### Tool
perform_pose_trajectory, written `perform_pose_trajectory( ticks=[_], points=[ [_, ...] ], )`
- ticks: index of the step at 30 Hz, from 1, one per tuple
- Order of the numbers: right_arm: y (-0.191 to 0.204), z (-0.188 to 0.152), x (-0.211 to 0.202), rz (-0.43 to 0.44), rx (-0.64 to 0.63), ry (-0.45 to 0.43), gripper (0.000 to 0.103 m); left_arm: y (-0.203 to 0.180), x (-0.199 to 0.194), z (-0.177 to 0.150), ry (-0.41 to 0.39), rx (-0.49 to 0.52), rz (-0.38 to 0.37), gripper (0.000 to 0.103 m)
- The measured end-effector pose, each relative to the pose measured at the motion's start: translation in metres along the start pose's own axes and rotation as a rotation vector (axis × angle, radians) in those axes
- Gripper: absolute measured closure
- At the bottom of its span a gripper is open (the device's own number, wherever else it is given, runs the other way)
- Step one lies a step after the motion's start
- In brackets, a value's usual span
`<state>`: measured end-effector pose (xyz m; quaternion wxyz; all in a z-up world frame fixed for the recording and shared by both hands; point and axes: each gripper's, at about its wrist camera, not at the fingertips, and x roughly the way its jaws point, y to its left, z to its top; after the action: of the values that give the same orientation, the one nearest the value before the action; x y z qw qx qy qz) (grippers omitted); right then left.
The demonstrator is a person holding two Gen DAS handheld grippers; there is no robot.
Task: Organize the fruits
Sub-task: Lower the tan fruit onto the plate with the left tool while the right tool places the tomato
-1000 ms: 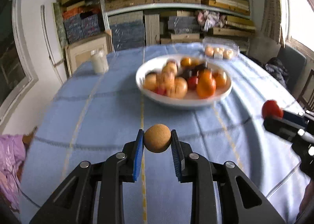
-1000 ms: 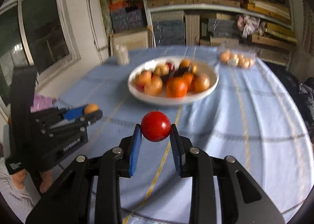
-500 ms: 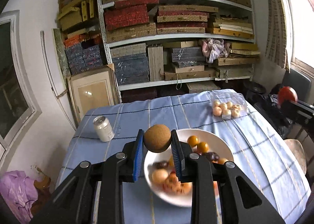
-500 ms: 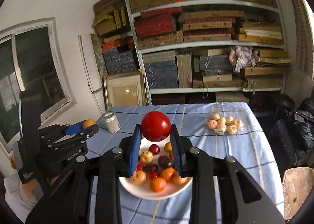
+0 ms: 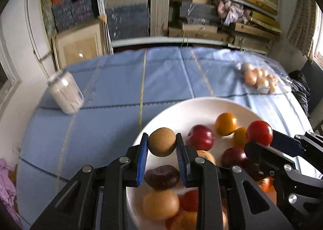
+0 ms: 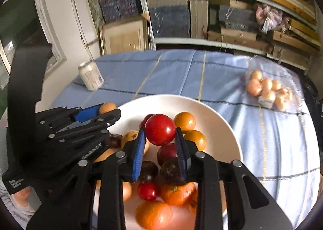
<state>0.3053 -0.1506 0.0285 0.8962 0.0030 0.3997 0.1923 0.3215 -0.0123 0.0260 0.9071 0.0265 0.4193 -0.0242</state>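
Left gripper [image 5: 162,145]: clamped on brown fruit [image 5: 161,144], above bowl [image 5: 181,113]. Right gripper [image 6: 160,139]: clamped on tomato [image 6: 160,129], above bowl.

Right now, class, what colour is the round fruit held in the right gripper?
Glossy red; the round fruit shows best in the right wrist view.

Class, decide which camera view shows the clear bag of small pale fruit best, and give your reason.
The right wrist view shows it best: the clear bag lies sharp on the blue tablecloth, with individual fruits and a label visible. The left wrist view shows the same bag farther off and motion-blurred.
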Motion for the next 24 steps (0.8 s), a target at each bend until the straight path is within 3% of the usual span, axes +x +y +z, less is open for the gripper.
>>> perform_pose_trajectory(
  ticks=[6,7,9,12,19,24],
  points=[
    [-0.004,0.002,0.028,-0.003,-0.012,0.046,0.073,0.008,0.018,-0.002,0.023,-0.011,-0.032,0.074],
    [-0.005,0.001,0.028,-0.004,-0.012,0.043,0.071,0.008,0.018,-0.002,0.019,-0.008,-0.029,0.071],
    [-0.007,0.001,0.028,-0.003,-0.003,0.038,0.067,0.008,0.016,-0.001,0.0,-0.01,-0.011,0.051],
    [-0.009,0.002,0.023,-0.001,0.001,0.032,0.067,0.006,0.013,0.002,-0.007,-0.009,-0.013,0.045],
    [-0.003,0.008,-0.017,0.002,0.002,-0.023,0.066,0.006,-0.017,0.005,-0.041,-0.019,0.014,0.033],
    [0.007,0.003,-0.06,-0.02,-0.019,-0.081,0.054,-0.002,-0.064,0.001,-0.104,-0.011,0.047,0.022]
  ],
)
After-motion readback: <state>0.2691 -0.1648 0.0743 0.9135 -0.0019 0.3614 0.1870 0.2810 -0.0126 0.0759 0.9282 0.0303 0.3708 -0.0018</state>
